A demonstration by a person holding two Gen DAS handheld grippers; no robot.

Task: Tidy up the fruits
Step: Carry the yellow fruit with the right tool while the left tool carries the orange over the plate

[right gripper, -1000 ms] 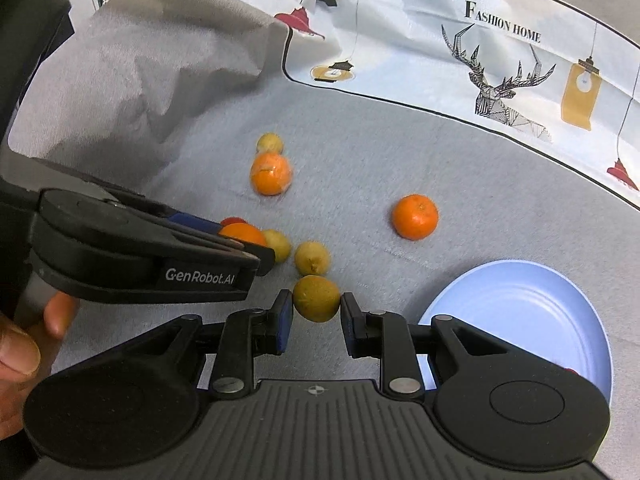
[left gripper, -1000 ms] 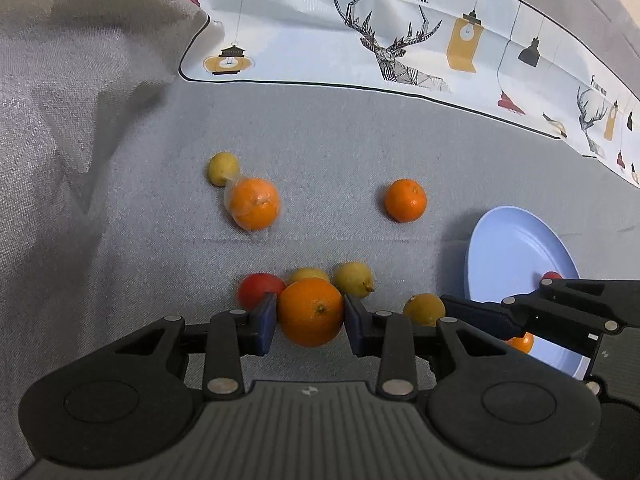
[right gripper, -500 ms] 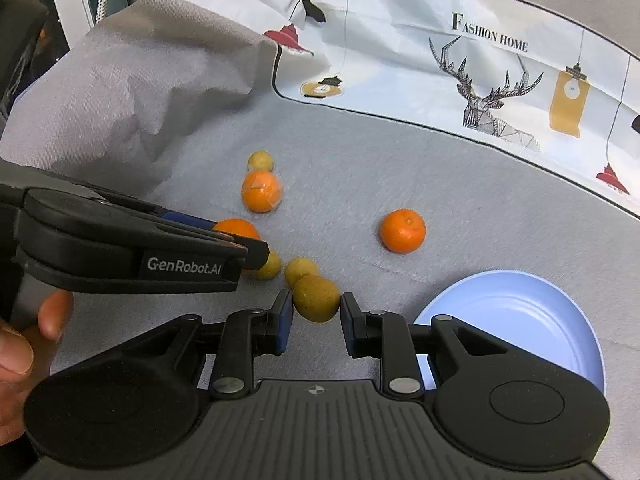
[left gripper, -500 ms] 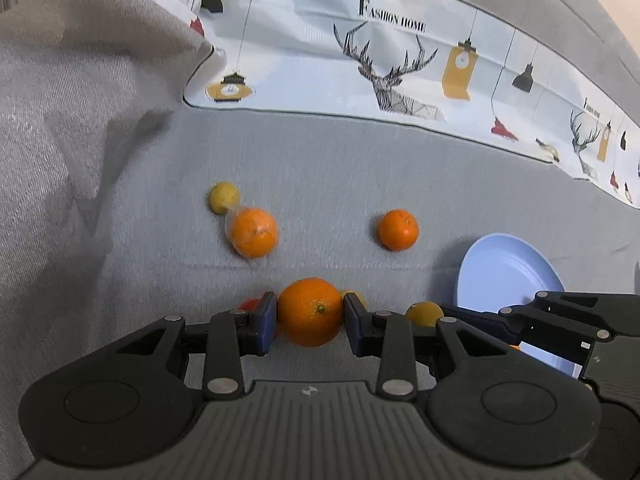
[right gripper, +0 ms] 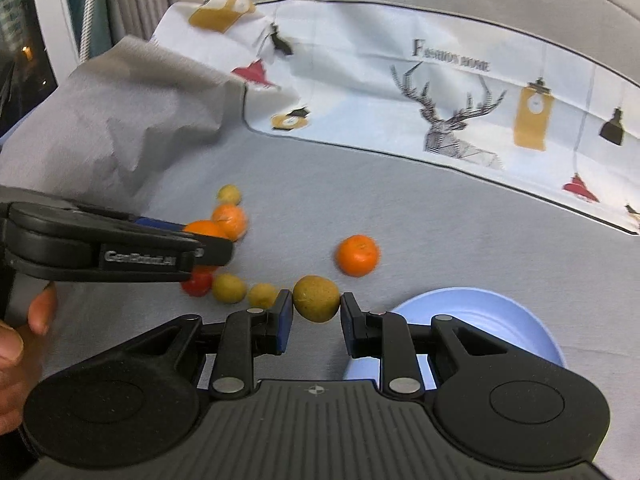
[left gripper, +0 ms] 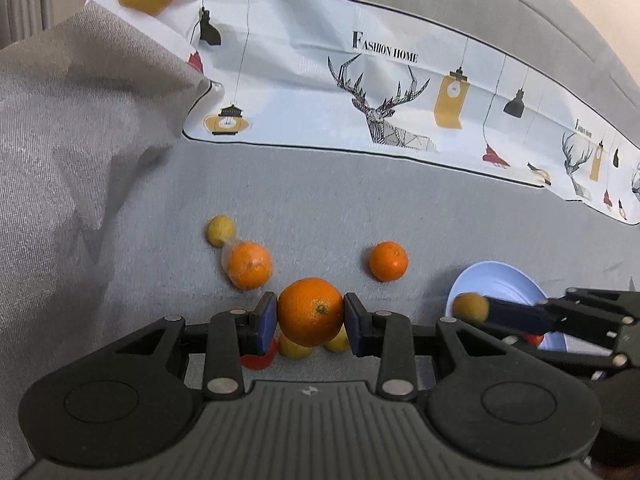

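We read this as a home, likely a living room; the grey woven fabric (left gripper: 360,208) looks like sofa or bed upholstery, which of the two we cannot tell; a white printed cloth (left gripper: 320,92) with deer, hanging lamps and the words "FASHION HOME" lies across it; curtains (right gripper: 100,4) hang at the far left beside a dark window (right gripper: 16,52); loose fruit and a blue plate (right gripper: 500,316) sit on the fabric.

An orange (left gripper: 310,311) sat between the left jaws, with three fruits (left gripper: 296,346) on the cloth (left gripper: 320,208) beneath them. A lemon (right gripper: 316,298) sat between the right jaws; a plate (right gripper: 532,320) lay right of them, another orange (right gripper: 357,255) ahead.
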